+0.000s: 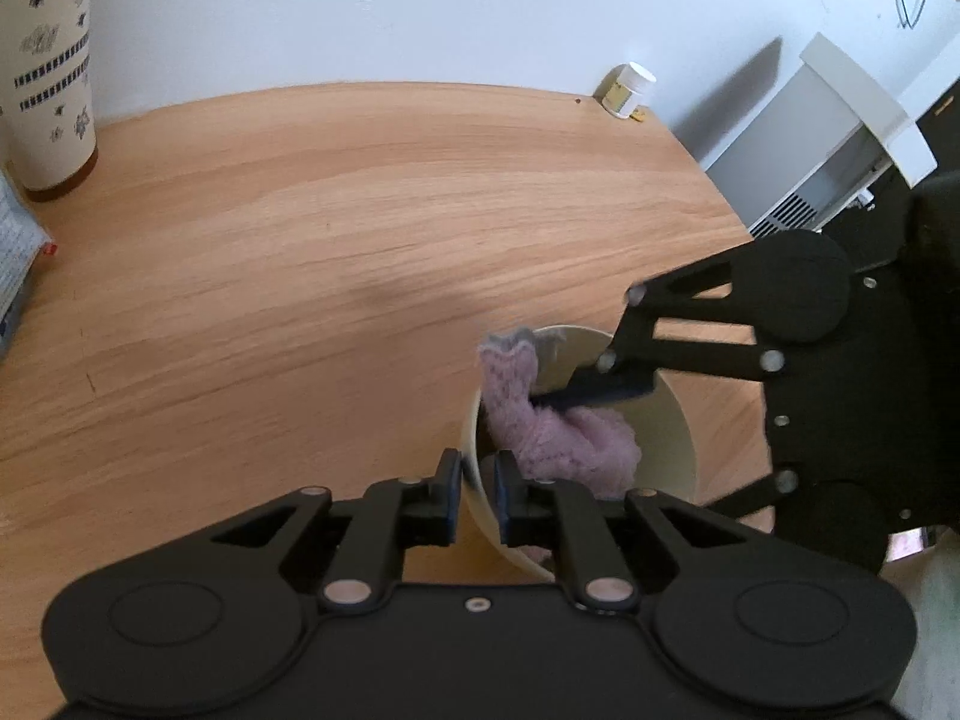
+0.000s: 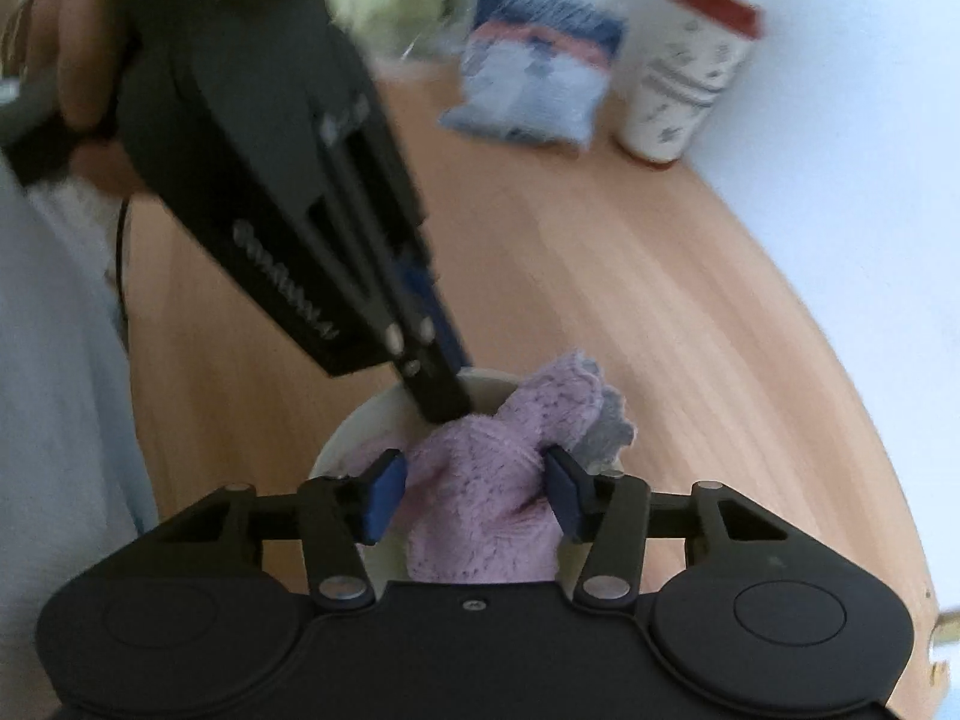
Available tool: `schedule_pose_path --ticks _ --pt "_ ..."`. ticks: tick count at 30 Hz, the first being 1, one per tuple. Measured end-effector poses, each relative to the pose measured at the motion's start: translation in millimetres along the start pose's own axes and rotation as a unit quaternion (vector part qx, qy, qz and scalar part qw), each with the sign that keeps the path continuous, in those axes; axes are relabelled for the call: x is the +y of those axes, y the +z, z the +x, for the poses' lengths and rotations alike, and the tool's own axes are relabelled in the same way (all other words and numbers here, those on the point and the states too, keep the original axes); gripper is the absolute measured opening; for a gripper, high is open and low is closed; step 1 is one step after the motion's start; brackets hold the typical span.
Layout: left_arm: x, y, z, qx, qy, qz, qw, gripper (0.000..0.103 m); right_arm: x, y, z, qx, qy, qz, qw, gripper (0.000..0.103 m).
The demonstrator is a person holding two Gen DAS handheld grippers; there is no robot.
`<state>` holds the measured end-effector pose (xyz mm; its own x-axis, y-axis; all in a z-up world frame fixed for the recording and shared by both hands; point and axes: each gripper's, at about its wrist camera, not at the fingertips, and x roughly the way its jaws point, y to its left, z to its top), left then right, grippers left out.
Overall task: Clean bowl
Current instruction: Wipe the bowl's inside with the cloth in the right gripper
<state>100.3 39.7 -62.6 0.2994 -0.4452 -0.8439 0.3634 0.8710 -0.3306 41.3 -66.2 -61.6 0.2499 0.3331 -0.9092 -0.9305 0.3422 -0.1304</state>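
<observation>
A cream bowl (image 1: 672, 438) is held tilted above the wooden table (image 1: 300, 240). My left gripper (image 1: 480, 495) is shut on the bowl's near rim, one finger inside and one outside. My right gripper (image 2: 474, 495) is shut on a fluffy pink cloth (image 2: 480, 480) and holds it inside the bowl (image 2: 360, 426). In the left wrist view the cloth (image 1: 558, 438) fills the bowl's inside and sticks up over the far rim, with the right gripper's fingers (image 1: 594, 390) reaching in from the right. The right wrist view is blurred.
A tall patterned cup with a brown base (image 1: 48, 72) stands at the back left, beside a blue and white packet (image 2: 534, 84). A small white jar (image 1: 627, 90) sits at the table's far edge by the wall. A white appliance (image 1: 840, 138) stands beyond the table's right edge.
</observation>
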Motion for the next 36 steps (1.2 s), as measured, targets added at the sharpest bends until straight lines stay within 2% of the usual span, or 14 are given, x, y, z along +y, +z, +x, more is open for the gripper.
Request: schedule_pose_path --ticks 5,7,9,10,14,18,25,30,36 --pt "0 -2 0 -0.012 0.004 -0.008 0.9999 0.008 1 -1 12 0.014 -0.008 0.001 1.0 0.027" --pt "1 -3 0 -0.012 0.002 -0.011 0.9999 0.008 -3 -1 8 0.012 -0.01 0.027 0.999 0.024" --pt "2 -3 0 -0.01 -0.002 -0.016 0.9998 0.008 -11 -3 -1 -0.004 -0.01 0.072 0.997 0.024" --pt "3 -3 0 -0.009 -0.005 -0.017 0.9998 0.008 -19 -7 -15 -0.026 -0.01 0.11 0.994 0.024" --pt "2 -3 0 0.004 -0.017 0.004 0.9998 0.008 -25 -12 -34 -0.081 -0.003 0.148 0.986 0.024" --pt "2 -2 1 0.009 -0.007 0.02 0.9997 0.008 -17 -7 -20 -0.074 -0.007 0.114 0.991 0.024" --pt "-1 -1 4 0.006 -0.008 0.016 0.9998 0.008 -15 10 -7 -0.046 -0.009 0.071 0.996 0.024" --pt "-2 -1 4 0.004 -0.009 0.015 0.9998 0.008 -15 1 2 -0.026 -0.008 0.064 0.998 0.024" --pt "-6 -1 4 0.003 0.007 0.022 0.9997 0.008 -7 -2 20 0.01 -0.01 0.061 0.998 0.024"
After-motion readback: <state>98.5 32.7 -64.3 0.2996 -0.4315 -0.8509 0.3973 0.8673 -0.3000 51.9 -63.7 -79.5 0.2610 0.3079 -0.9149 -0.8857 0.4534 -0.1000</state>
